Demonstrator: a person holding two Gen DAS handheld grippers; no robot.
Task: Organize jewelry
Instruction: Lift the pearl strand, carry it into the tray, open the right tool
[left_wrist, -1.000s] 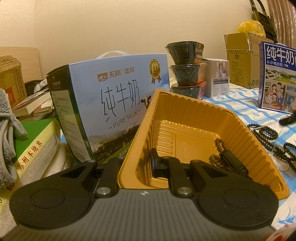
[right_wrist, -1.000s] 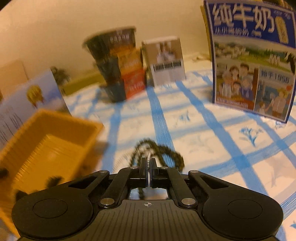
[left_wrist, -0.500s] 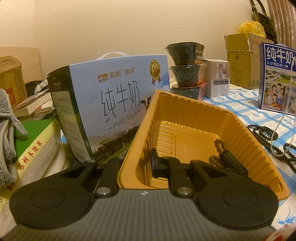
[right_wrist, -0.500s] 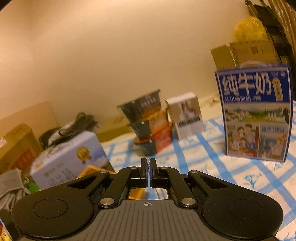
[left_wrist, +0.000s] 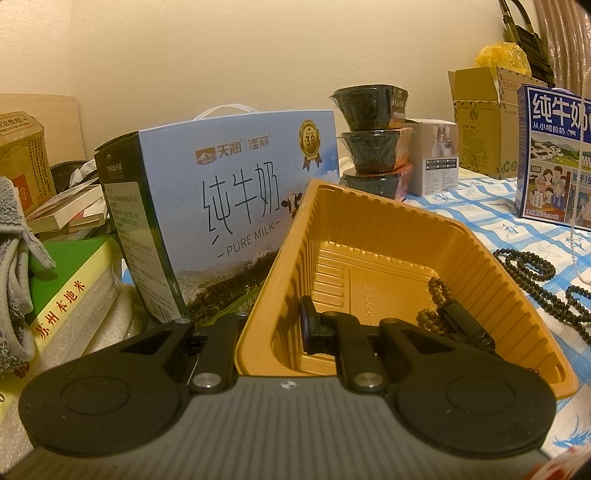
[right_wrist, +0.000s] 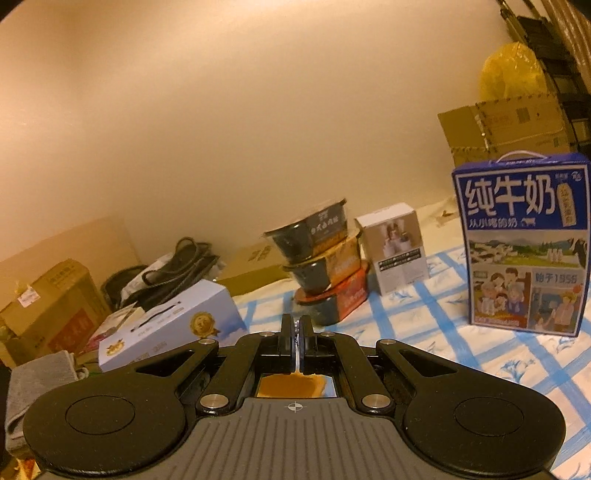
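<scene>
My left gripper (left_wrist: 271, 326) is shut on the near left wall of a yellow plastic tray (left_wrist: 476, 254), one finger inside and one outside. A brown bead bracelet (left_wrist: 430, 306) and a small dark object lie in the tray's right side. A dark bead necklace (left_wrist: 532, 264) lies on the blue-checked cloth right of the tray. A thin pale chain (left_wrist: 576, 184) hangs down at the far right of the left wrist view. My right gripper (right_wrist: 295, 339) is shut on that thin chain, raised high; a patch of the tray (right_wrist: 291, 384) shows below its fingers.
A pale blue milk carton (left_wrist: 221, 221) stands left behind the tray. Stacked dark bowls (left_wrist: 373, 144), a white box (left_wrist: 436, 158) and a dark blue milk box (right_wrist: 524, 243) stand further back. Books and a grey cloth (left_wrist: 14, 280) lie left. Cardboard boxes stand behind.
My right gripper has risen from the cloth with the chain and now sits high over the tray. The chain has come into the left wrist view. The left gripper and tray have not moved.
</scene>
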